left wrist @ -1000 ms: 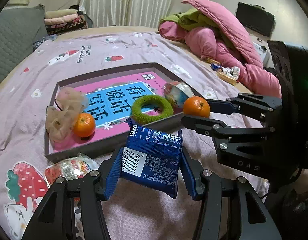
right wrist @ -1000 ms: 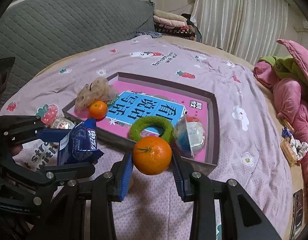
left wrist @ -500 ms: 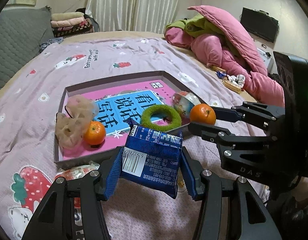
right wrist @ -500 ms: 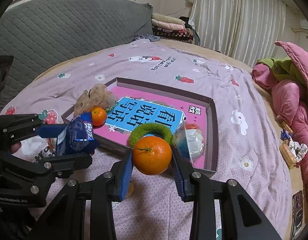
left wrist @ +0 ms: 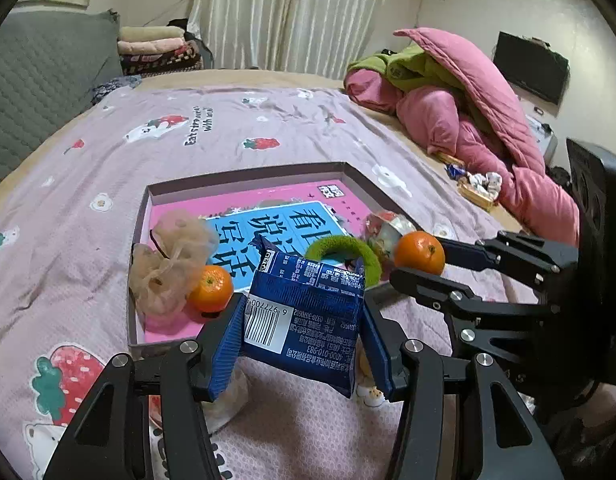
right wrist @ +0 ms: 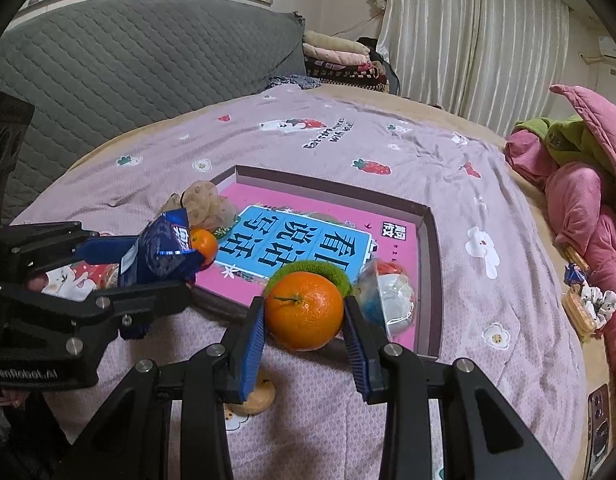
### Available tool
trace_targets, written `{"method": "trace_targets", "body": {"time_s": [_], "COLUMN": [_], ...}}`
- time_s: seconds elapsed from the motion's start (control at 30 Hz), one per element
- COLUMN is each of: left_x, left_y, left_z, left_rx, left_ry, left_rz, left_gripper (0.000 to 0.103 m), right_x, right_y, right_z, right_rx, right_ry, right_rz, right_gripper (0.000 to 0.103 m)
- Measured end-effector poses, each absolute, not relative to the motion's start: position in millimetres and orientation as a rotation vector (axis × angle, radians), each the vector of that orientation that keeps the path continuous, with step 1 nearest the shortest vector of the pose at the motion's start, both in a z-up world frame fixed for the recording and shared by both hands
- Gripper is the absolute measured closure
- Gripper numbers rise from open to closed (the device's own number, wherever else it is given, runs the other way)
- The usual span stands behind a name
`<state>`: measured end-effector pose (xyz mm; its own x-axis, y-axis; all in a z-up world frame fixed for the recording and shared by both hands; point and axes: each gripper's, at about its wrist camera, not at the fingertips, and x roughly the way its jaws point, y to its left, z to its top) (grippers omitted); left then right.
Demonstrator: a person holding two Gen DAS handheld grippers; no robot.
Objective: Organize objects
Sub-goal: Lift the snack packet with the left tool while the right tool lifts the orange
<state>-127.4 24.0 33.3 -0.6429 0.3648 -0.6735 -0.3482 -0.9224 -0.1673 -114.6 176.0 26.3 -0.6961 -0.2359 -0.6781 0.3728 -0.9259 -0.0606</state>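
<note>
My left gripper (left wrist: pixel 302 328) is shut on a blue snack packet (left wrist: pixel 304 316), held above the near edge of the shallow box tray (left wrist: pixel 244 174). The packet (right wrist: pixel 158 254) also shows at the left of the right wrist view. My right gripper (right wrist: pixel 304 320) is shut on an orange (right wrist: pixel 304 310), seen too in the left wrist view as an orange (left wrist: pixel 419 252) just right of the tray. Inside the tray lie a pink and blue book (right wrist: pixel 308 236), a second orange (left wrist: pixel 211 288), a beige mesh scrunchie (left wrist: pixel 172 260), a green fuzzy ring (left wrist: pixel 358 250) and a clear wrapped ball (right wrist: pixel 388 296).
A wrapped snack (left wrist: pixel 228 396) lies on the purple bedspread (left wrist: pixel 228 128) under my left gripper, and a small round biscuit (right wrist: pixel 256 396) under the right. A pink quilt heap (left wrist: pixel 468 112) and small snacks (left wrist: pixel 474 188) sit at the right; a grey headboard (right wrist: pixel 128 60) at the left.
My left gripper has risen and shifted with the packet, so the tray now sits lower and nearer the middle of its view. The right gripper has kept still with the orange.
</note>
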Motion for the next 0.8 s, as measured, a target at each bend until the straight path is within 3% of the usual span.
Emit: {"method": "trace_targets", "body": {"time_s": [0.8], "left_x": [-154], "left_y": [17], "left_z": [49], "left_rx": [-0.993], "left_ry": [-0.085], "left_rz": [2.597], "left_gripper": [0.046], "right_x": [-125], "right_y": [175], "right_z": [38], "right_rx": [0.932], "right_ry": [0.27], "right_rz": [-2.653], "right_gripper": [0.065]}}
